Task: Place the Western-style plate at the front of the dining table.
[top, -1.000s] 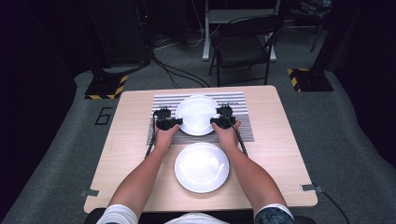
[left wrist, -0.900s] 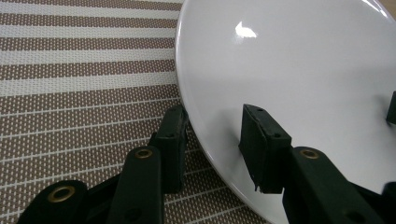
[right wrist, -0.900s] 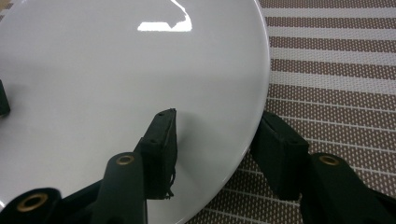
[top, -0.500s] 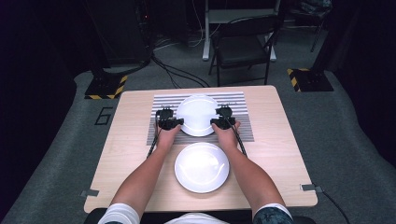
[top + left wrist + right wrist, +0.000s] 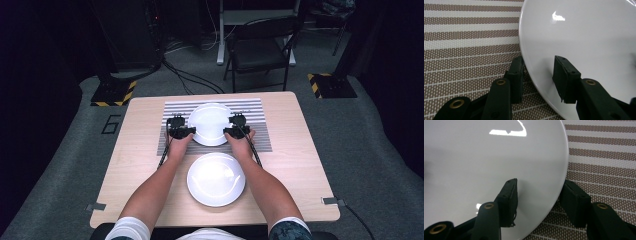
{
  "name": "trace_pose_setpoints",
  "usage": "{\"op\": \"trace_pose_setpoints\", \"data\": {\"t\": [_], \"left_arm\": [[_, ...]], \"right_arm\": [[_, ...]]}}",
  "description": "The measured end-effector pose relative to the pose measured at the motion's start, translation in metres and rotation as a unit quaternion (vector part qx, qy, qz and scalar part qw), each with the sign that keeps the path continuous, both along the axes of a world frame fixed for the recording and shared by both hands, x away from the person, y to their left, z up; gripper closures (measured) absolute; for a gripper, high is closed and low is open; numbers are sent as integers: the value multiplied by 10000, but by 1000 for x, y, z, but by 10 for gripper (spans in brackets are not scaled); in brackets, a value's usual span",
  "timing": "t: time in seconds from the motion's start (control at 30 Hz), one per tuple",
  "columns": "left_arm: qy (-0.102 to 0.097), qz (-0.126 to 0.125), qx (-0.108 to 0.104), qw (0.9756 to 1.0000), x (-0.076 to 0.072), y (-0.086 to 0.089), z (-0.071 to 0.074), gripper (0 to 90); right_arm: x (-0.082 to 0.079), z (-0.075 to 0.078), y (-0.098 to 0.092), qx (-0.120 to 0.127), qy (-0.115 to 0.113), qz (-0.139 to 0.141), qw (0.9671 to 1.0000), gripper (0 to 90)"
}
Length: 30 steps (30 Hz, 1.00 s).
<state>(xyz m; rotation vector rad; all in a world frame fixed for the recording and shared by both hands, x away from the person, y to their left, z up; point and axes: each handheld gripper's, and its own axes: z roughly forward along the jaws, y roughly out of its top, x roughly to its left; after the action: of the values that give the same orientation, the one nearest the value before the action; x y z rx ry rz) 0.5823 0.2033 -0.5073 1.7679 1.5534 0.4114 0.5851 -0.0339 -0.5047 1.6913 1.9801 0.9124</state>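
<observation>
A white plate (image 5: 210,124) lies on the striped placemat (image 5: 252,107) at the far middle of the table. My left gripper (image 5: 186,131) holds its left rim: in the left gripper view one jaw sits under the plate (image 5: 579,37) edge and the other on top, so the left gripper (image 5: 537,60) is shut on it. My right gripper (image 5: 231,131) straddles the right rim. Its jaws have just been opening, and in the right gripper view the plate (image 5: 486,157) rim is between them, with the right gripper (image 5: 540,181) standing wider and its outer pad just off the edge.
A second white plate (image 5: 216,178) lies on the bare wooden table (image 5: 145,165) near the person, between the forearms. The placemat (image 5: 469,37) extends left and right (image 5: 604,157) of the far plate. A folding chair (image 5: 260,50) stands beyond the table.
</observation>
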Motion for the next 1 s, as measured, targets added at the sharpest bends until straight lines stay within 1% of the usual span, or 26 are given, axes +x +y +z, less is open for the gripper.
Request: {"op": "trace_pose_setpoints", "data": {"t": [0.17, 0.37, 0.43, 0.5, 0.6, 0.63, 0.73, 1.0], "left_arm": [[51, 31, 3, 10000, 1, 0, 0, 602], [92, 44, -6, 9999, 4, 0, -2, 599], [120, 54, -8, 9999, 4, 0, -2, 598], [160, 87, -62, 9998, 4, 0, -2, 598], [207, 36, -20, 9998, 5, 1, -2, 595], [205, 62, -27, 9998, 5, 0, -2, 593], [236, 64, -70, 9997, 7, 0, -4, 582], [266, 22, 4, 9996, 7, -1, -3, 570]], "right_arm": [[1, -1, 1, -45, 36, -67, 10000, 484], [3, -3, 0, 104, 130, -95, 9998, 483], [3, -3, -1, 117, 143, -99, 9998, 484], [3, -3, -1, 110, 132, -80, 9998, 483], [3, -3, -1, 93, 105, -80, 9999, 482], [3, -4, -1, 88, 100, -71, 9999, 482], [4, -4, -1, 153, 142, -89, 9997, 482], [4, -4, -2, 171, 174, -82, 9997, 477]]}}
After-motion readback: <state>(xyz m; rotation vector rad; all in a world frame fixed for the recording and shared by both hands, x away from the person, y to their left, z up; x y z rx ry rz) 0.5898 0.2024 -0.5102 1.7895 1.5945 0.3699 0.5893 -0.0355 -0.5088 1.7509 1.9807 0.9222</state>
